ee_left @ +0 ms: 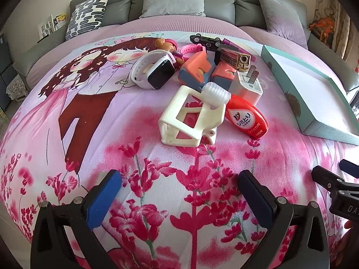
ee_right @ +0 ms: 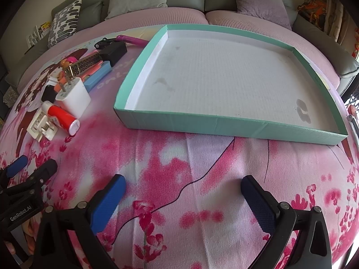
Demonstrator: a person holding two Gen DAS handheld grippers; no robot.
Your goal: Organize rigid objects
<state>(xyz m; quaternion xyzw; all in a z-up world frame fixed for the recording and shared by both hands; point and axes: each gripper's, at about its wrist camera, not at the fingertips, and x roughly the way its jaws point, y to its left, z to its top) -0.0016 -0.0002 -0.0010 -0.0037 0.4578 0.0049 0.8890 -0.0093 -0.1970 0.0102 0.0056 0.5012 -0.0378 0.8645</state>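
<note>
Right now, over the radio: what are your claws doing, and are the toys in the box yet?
Left gripper open, empty. Right gripper open, empty. Teal box holds no toys; pile beside it, white frame nearest. Nothing in the way.

The left gripper [ee_left: 179,190] hangs wide open above the floral quilt [ee_left: 134,157]; a white frame [ee_left: 188,116] lies at twelve o'clock, beside a red bottle [ee_left: 246,116].

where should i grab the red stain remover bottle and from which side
Grip the red bottle across its flat red body, jaws closing on the two narrow edges, coming from above at the base end nearest the camera. It lies flat on the blanket, its ribbed clear cap resting on the white clip frame and the white charger crowding its neck, so the base end looks freest.
</note>
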